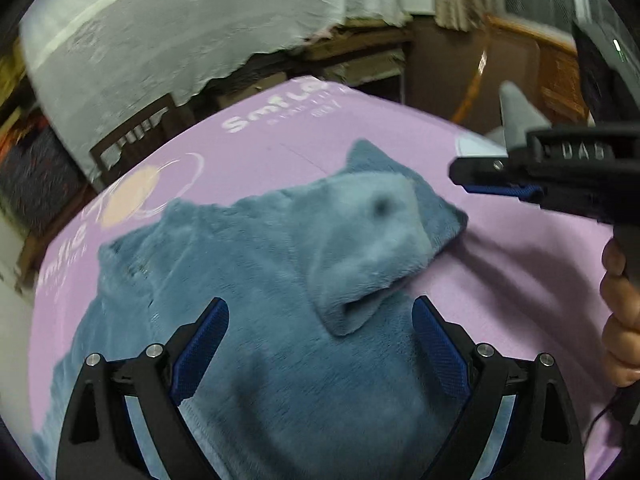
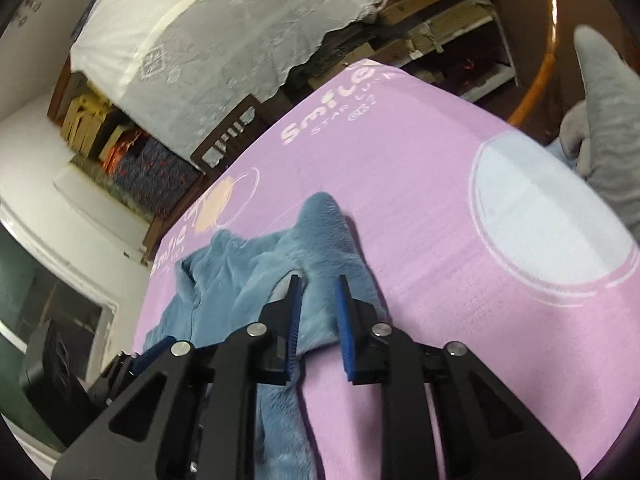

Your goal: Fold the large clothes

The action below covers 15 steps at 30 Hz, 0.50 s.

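A fuzzy blue garment [image 1: 256, 280] lies rumpled on a pink printed sheet [image 1: 500, 264]. A folded flap of it sticks up near the middle. My left gripper [image 1: 320, 320] is open just above the garment, its blue pads on either side of the flap's lower edge, holding nothing. My right gripper [image 1: 468, 182] shows at the right of the left wrist view, held by a hand above the sheet. In the right wrist view the right gripper [image 2: 318, 284] stands partly open over the garment's [image 2: 256, 272] right edge, with no cloth between the pads.
A grey cloth item [image 2: 600, 112] lies at the far right edge of the sheet [image 2: 440, 208]. Behind stand a white lace-covered surface [image 2: 224, 28], a dark wooden chair [image 2: 228, 136] and cluttered shelves [image 2: 452, 36]. A pale round print [image 2: 548, 208] marks the sheet's right side.
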Each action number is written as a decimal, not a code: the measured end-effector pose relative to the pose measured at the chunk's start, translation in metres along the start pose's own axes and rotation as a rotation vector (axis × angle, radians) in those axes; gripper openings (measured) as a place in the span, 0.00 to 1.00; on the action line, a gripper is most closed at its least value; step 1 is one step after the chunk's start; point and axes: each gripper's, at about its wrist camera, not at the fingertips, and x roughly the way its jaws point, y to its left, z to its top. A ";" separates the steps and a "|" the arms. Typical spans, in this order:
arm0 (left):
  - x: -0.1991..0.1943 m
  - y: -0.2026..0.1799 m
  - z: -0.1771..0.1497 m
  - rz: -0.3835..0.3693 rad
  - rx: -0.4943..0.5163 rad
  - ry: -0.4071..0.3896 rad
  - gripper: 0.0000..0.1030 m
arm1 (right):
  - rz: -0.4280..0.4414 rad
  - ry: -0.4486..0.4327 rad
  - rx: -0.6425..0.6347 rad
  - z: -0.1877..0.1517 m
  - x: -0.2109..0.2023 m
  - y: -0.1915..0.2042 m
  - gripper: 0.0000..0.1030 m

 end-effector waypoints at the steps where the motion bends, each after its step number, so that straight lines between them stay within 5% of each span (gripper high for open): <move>1: 0.004 -0.003 0.000 -0.003 0.017 0.005 0.91 | 0.006 0.005 0.011 -0.001 0.002 -0.004 0.17; 15: 0.028 -0.001 0.027 -0.047 -0.030 -0.023 0.85 | -0.050 0.065 0.038 -0.004 0.025 -0.022 0.17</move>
